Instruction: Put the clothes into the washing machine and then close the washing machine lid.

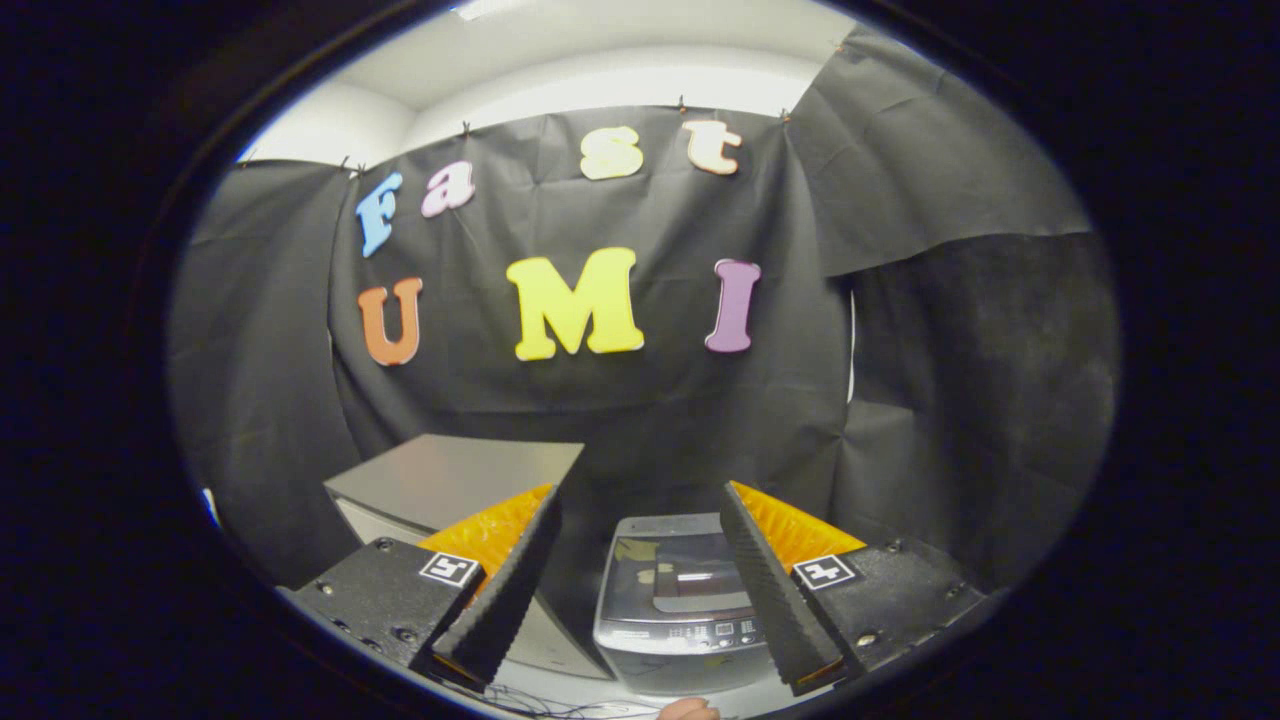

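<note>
Fingers of the gripper [640,600] stand spread wide with nothing between them, held above and short of the small washing machine [680,610], which sits just beside a grey box [450,480]. Its lid [690,575] lies flat and shut, and I can make out no clothes, so this fits either the load waiting elsewhere or already inside with the job closed off.

claw [640,600] with ridged fingers [505,590], square coded markers, screwed mounts
</note>
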